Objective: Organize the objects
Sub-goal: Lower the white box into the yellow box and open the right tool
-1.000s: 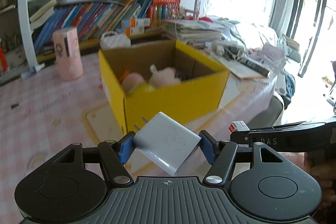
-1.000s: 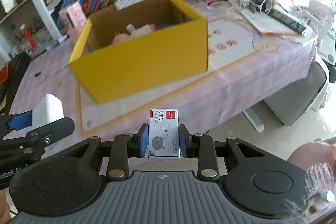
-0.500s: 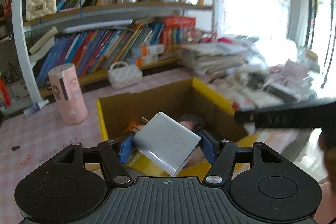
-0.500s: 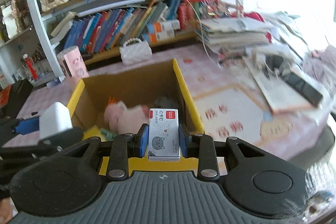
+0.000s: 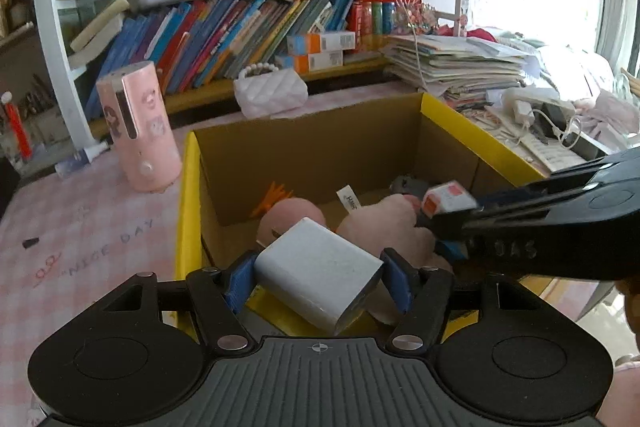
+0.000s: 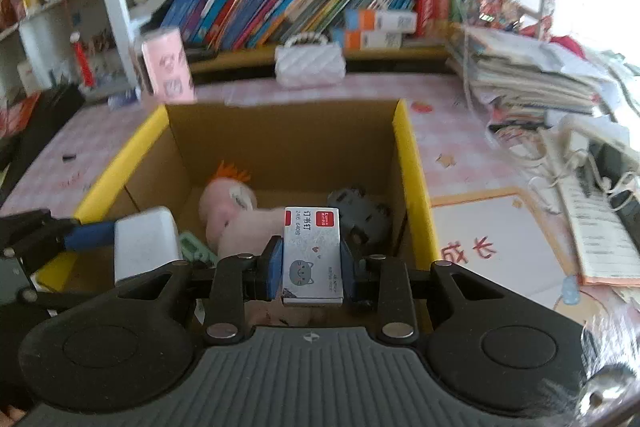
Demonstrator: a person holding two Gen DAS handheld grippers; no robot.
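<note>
Yellow box [image 5: 188,187] on the table [image 5: 80,235], both loads over its open top.

Left tongs [image 5: 320,277] opening, white charger [image 5: 316,267] still between the pads, tilted. Risk: it may drop onto the pink plush [image 5: 384,223], then roll or bounce.

Right tongs [image 6: 311,267] clamped tight on the staple box [image 6: 312,251]. Risk: the two tongs sit close and could clash on release.

Readable: table print "NICE DAY"; "DAS" on the right tongs; staple box label too small to trust.
</note>
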